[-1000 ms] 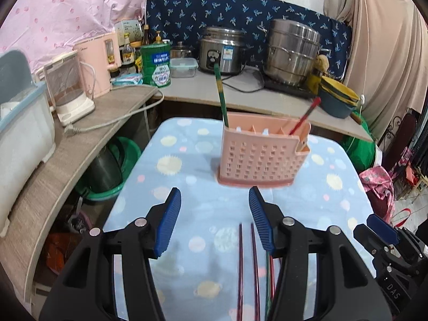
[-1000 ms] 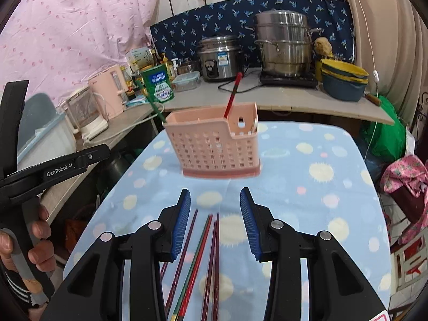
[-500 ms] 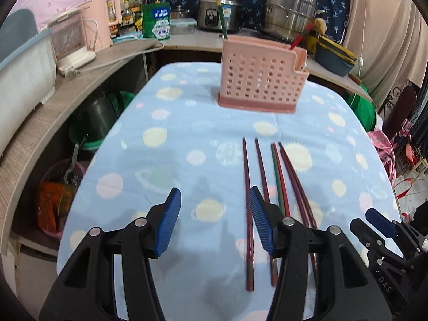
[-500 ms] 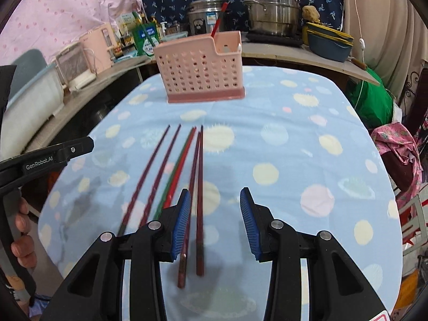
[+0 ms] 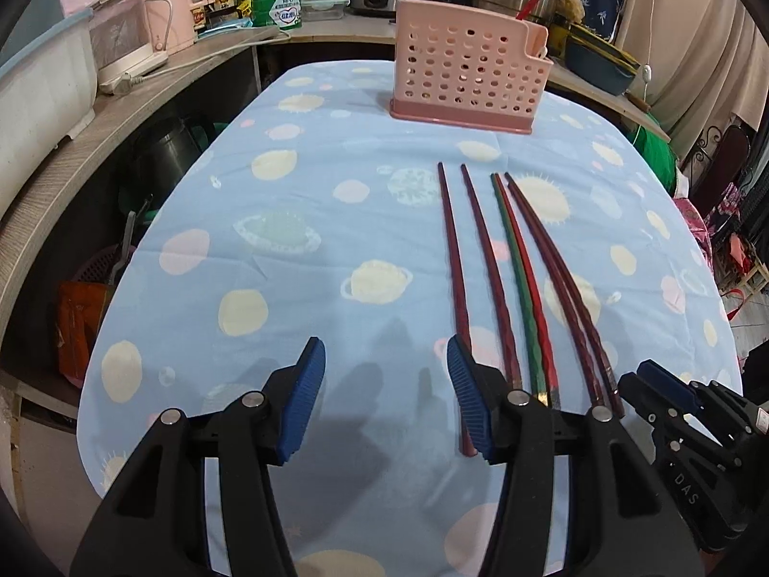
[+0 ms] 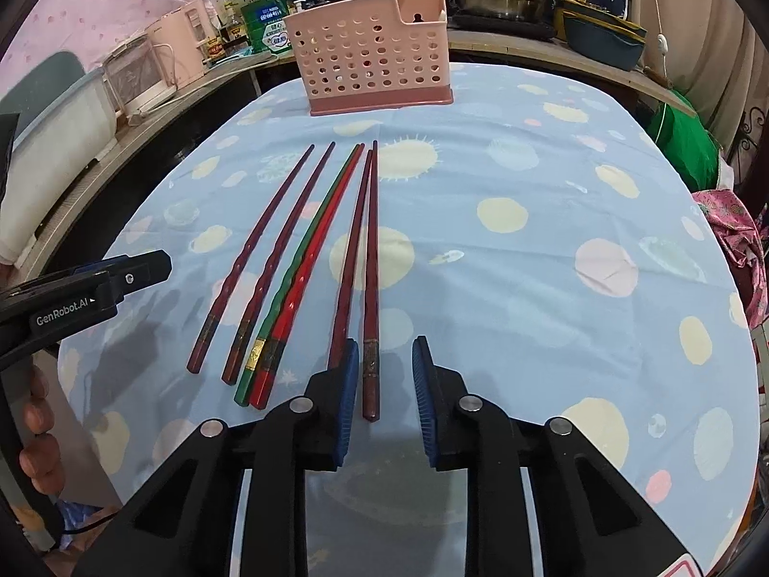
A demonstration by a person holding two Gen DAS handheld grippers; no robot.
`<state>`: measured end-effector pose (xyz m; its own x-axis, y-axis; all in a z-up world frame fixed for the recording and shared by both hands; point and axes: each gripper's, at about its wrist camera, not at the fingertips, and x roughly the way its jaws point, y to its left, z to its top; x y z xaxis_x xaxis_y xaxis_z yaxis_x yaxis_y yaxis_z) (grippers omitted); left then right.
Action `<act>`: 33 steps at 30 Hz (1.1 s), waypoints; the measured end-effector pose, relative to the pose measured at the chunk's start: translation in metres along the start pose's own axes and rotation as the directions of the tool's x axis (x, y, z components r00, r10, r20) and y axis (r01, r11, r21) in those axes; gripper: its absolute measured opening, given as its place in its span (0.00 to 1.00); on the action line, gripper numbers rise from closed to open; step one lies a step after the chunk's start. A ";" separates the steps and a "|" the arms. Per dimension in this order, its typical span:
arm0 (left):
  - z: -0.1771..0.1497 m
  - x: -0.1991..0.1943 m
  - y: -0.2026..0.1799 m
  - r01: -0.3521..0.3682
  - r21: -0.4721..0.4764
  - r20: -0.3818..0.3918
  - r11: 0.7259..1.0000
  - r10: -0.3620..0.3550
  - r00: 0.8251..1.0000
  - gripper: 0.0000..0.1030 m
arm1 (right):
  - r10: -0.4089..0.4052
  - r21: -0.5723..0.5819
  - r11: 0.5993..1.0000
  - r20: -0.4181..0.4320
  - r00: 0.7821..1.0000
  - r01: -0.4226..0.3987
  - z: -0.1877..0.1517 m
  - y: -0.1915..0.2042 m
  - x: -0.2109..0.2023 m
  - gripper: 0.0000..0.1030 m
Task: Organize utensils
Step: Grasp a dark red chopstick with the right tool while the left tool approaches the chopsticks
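A cluttered kitchen counter (image 5: 336,33) backs a table under a blue planet-print cloth (image 5: 288,250). The pink holder (image 6: 370,55) stands at its far end; six chopsticks (image 6: 307,259) lie in front of it. The right gripper (image 6: 384,384), jaws just narrowing but apart, straddles the rightmost chopstick (image 6: 371,288). The left gripper (image 5: 384,394) gapes empty beside them.

Both views tipped down toward the table: the pink basket (image 6: 372,55) slid from mid-frame to the top edge, and the chopsticks (image 6: 336,259) came to fill the centre. The right gripper (image 6: 384,392) had just been narrowing its jaws, with the rightmost chopstick (image 6: 371,288) between them, untouched.
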<state>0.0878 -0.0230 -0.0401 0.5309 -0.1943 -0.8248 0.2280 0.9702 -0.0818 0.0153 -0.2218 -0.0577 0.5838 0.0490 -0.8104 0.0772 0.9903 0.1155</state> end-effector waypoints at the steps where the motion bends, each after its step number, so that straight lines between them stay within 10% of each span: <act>1: -0.001 0.001 0.000 0.001 0.001 -0.004 1.000 -0.001 1.000 0.49 | 0.003 0.002 1.000 -0.004 1.000 -0.003 -0.001 0.000 0.001 0.18; 33: -0.026 0.016 -0.023 0.067 0.046 -0.083 0.997 -0.063 0.995 0.54 | -0.005 0.022 1.000 -0.018 1.000 0.005 -0.010 -0.006 0.010 0.07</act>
<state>0.0697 -0.0451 -0.0666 0.4458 -0.2427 -0.8616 0.3006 0.9472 -0.1112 0.0129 -0.2258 -0.0722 0.5685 0.0464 -0.8214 0.0983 0.9874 0.1238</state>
